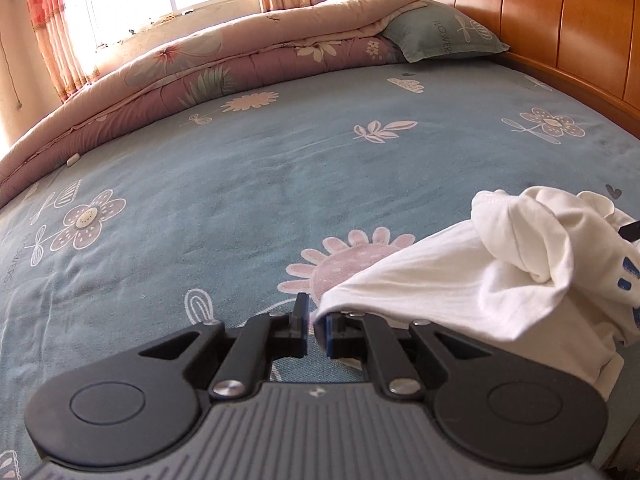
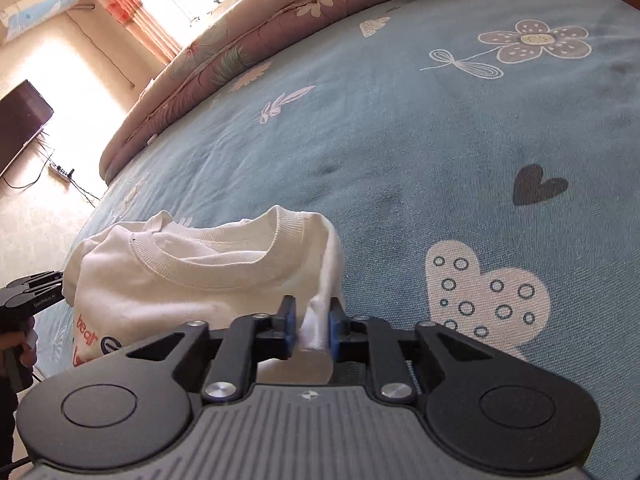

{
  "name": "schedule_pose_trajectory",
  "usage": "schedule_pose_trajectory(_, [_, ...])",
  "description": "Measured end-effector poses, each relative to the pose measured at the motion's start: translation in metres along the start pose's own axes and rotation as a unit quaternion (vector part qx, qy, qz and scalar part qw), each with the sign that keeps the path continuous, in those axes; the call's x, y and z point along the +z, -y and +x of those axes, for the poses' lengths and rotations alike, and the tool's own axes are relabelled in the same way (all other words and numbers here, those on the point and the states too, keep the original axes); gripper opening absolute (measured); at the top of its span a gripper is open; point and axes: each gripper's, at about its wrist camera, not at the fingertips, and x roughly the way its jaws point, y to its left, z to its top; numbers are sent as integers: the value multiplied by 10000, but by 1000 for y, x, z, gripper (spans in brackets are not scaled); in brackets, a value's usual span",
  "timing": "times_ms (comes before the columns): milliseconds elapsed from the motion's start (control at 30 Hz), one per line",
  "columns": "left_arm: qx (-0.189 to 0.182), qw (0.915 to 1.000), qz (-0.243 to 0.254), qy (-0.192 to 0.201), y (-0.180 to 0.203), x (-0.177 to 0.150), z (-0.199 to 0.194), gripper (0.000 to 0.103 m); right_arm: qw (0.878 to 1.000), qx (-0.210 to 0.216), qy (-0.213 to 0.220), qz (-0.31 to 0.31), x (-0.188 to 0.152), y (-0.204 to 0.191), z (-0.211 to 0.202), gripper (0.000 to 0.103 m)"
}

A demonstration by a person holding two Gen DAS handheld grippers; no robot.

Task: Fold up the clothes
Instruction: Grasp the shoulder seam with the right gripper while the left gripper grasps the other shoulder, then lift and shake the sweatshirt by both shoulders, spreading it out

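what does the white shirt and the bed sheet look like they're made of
White shirt: seemingly soft cotton-like knit, matte; its collar is ribbed and it drapes limply. Bed sheet: probably brushed, slightly fuzzy woven fabric, matte blue with printed flowers.

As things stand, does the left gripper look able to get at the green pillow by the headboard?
Probably not now. The left gripper is shut on the white shirt, and the green pillow lies across a wide stretch of blue bedsheet. Nothing blocks the way, but it looks far off.
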Motion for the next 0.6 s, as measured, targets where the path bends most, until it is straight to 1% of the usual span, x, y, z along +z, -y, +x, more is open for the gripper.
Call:
schedule_pose_trajectory(100, [-154,9996,-216,-93,-9,5,6,7,9979,-337,88,-550,13,-16,2,13])
schedule_pose_trajectory(133, [-198,9995,-199,-175,-10,5,10,10,9962,-459,112,-727,18,-20,2,13])
schedule_pose_trajectory(167, [-147,9996,-148,-192,-9,4,11,14,9950,-502,111,-851,23,-25,2,13])
schedule_pose_trajectory(200, [-164,9996,-45,-225,-6,2,12,15,9938,-510,126,-983,27,-30,2,13])
schedule_pose_trajectory(267, [-200,9992,160,-291,-1,-2,13,24,9911,-520,140,-1214,34,-38,2,13])
schedule_pose_trajectory(333, [-300,9983,323,-378,3,-10,11,45,9893,-561,113,-1340,34,-42,3,13])
schedule_pose_trajectory(400, [-350,9967,550,-491,10,-18,3,52,9878,-602,73,-1433,31,-44,4,14])
schedule_pose_trajectory(467, [-400,9945,783,-575,17,-24,-5,53,9875,-629,45,-1442,25,-42,5,15])
schedule_pose_trajectory(533, [-566,9925,902,-595,25,-26,-19,53,9883,-621,-9,-1396,22,-39,7,16])
schedule_pose_trajectory(600, [-875,9912,871,-484,33,-24,-33,56,9891,-618,-23,-1335,20,-36,7,17])
